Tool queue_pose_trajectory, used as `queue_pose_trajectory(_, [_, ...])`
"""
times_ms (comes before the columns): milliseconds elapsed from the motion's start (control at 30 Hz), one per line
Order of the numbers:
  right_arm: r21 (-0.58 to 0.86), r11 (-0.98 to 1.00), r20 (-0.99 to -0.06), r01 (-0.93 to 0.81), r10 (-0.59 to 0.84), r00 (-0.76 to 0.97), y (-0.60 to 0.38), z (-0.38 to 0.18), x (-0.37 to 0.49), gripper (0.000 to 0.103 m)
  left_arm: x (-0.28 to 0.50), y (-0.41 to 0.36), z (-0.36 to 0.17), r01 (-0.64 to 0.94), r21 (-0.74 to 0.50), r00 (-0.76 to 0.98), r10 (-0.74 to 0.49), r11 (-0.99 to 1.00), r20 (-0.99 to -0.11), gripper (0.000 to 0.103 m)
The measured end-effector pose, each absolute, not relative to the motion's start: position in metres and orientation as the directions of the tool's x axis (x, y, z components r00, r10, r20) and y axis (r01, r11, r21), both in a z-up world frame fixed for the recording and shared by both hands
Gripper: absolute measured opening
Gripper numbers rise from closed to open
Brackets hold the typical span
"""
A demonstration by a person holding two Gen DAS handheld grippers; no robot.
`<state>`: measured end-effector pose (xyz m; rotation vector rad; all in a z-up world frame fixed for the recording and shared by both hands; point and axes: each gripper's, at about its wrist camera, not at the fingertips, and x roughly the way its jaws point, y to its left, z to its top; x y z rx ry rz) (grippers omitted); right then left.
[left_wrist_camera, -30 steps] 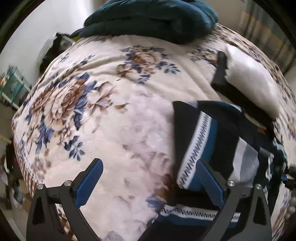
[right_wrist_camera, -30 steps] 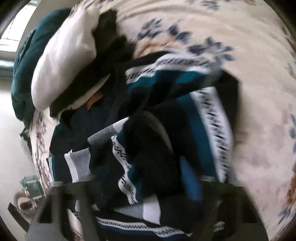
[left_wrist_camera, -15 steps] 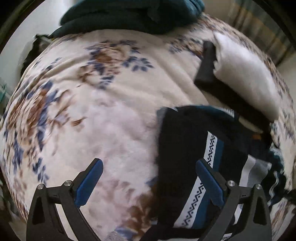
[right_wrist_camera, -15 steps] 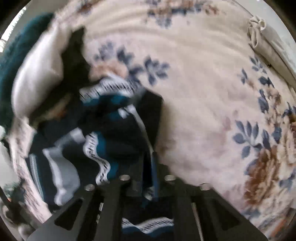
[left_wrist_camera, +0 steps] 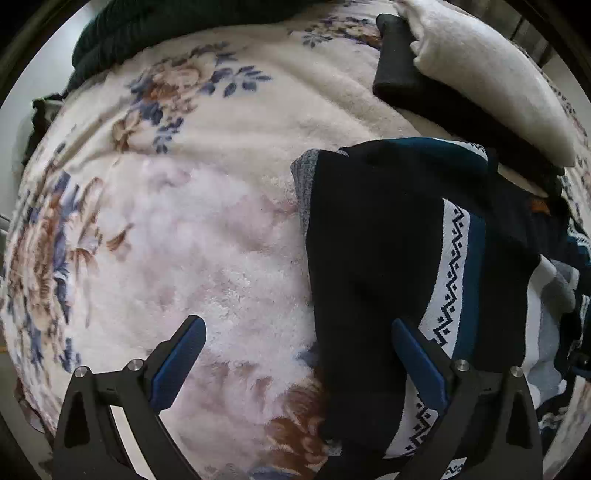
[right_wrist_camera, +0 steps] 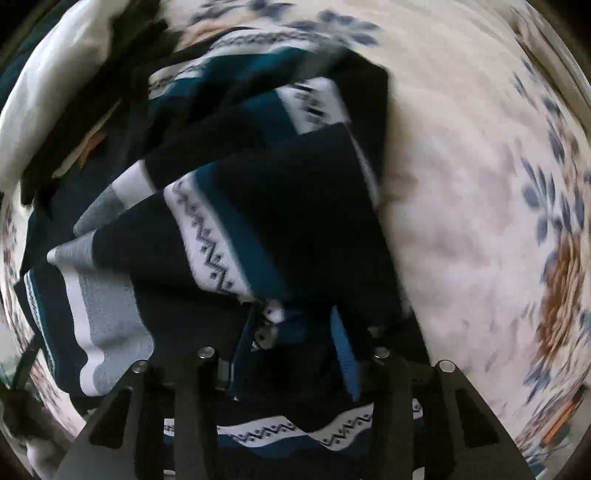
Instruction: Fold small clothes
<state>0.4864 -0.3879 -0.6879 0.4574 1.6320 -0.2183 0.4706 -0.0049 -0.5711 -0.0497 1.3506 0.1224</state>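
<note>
Left wrist view, nearest: the left gripper (left_wrist_camera: 297, 341) is seen with its blue-padded jaws spread wide and nothing held; one finger (left_wrist_camera: 181, 358) stands over the floral blanket (left_wrist_camera: 192, 236), the other over the edge of the dark patterned garment (left_wrist_camera: 373, 240). The garment, navy with a white zigzag band and a teal stripe, is laid folded on the blanket at the right of the view, a grey hem showing at its far left corner. Beyond it, a black folded item (left_wrist_camera: 397, 70) is seen with a white pillow (left_wrist_camera: 487, 74) lying partly on it. A dark green blanket (left_wrist_camera: 155, 26) is bunched at the far edge of the bed.

Right wrist view, nearest: the right gripper (right_wrist_camera: 291, 343) is pointed down into the same garment (right_wrist_camera: 258, 206). Its jaws have just been opening and are seen partly parted, with bunched cloth lying between the blue pads; whether the pads still press on the cloth cannot be told, the picture being blurred. The garment is heaped ahead of the gripper, its grey and white stripes to the left. The blanket is spread to the right, and the pillow (right_wrist_camera: 48, 96) is seen at the far left.
</note>
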Motion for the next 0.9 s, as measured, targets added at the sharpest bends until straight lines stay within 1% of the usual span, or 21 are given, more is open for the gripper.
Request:
queue_pose_trajectory(67, [0.142, 0.902, -0.984, 0.409, 0.174, -0.041, -0.390, -0.675, 0.483, 0.045, 0.469, -0.003, -0.560, -0.116, 0.048, 0.248, 0.075, 0.992, -0.966, 0.102])
queue_pose_trajectory(133, [0.104, 0.918, -0.991, 0.382, 0.128, -0.039, -0.389, -0.655, 0.481, 0.056, 0.464, -0.006, -0.543, -0.109, 0.042, 0.301, 0.073, 0.993, -0.951, 0.102])
queue_pose_trajectory(167, [0.104, 0.924, -0.992, 0.369, 0.123, -0.027, -0.388, -0.644, 0.480, 0.072, 0.461, -0.009, -0.533, -0.102, 0.033, 0.327, 0.065, 0.994, -0.943, 0.102])
queue_pose_trajectory(200, [0.120, 0.927, -0.991, 0.356, 0.133, -0.012, -0.387, -0.634, 0.480, 0.085, 0.458, -0.013, -0.525, -0.098, 0.031, 0.342, 0.063, 0.995, -0.938, 0.102])
queue_pose_trajectory(267, [0.137, 0.934, -0.990, 0.331, 0.142, 0.009, -0.384, -0.617, 0.482, 0.093, 0.451, -0.023, -0.510, -0.091, 0.031, 0.364, 0.063, 0.995, -0.929, 0.103])
queue_pose_trajectory(367, [0.160, 0.939, -0.987, 0.303, 0.149, 0.060, -0.387, -0.594, 0.485, 0.096, 0.436, -0.044, -0.487, -0.083, 0.032, 0.400, 0.063, 0.996, -0.914, 0.103])
queue_pose_trajectory(467, [0.228, 0.924, -0.974, 0.307, 0.211, 0.087, -0.405, -0.577, 0.480, 0.099, 0.416, -0.074, -0.468, -0.071, 0.039, 0.416, 0.066, 0.997, -0.907, 0.103])
queue_pose_trajectory(600, [0.304, 0.916, -0.952, 0.261, 0.300, 0.056, -0.430, -0.568, 0.460, 0.099, 0.363, -0.129, -0.461, -0.048, 0.062, 0.359, 0.075, 0.997, -0.930, 0.103])
queue_pose_trajectory(733, [0.317, 0.933, -0.945, 0.170, 0.325, -0.023, -0.477, -0.561, 0.434, 0.099, 0.301, -0.199, -0.473, 0.000, 0.028, 0.265, 0.027, 1.000, -0.964, 0.103])
queue_pose_trajectory(900, [0.286, 0.952, -0.947, 0.105, 0.298, -0.119, -0.540, -0.562, 0.408, 0.099, 0.214, -0.297, -0.524, 0.078, -0.086, 0.035, -0.089, 0.993, -0.995, 0.103])
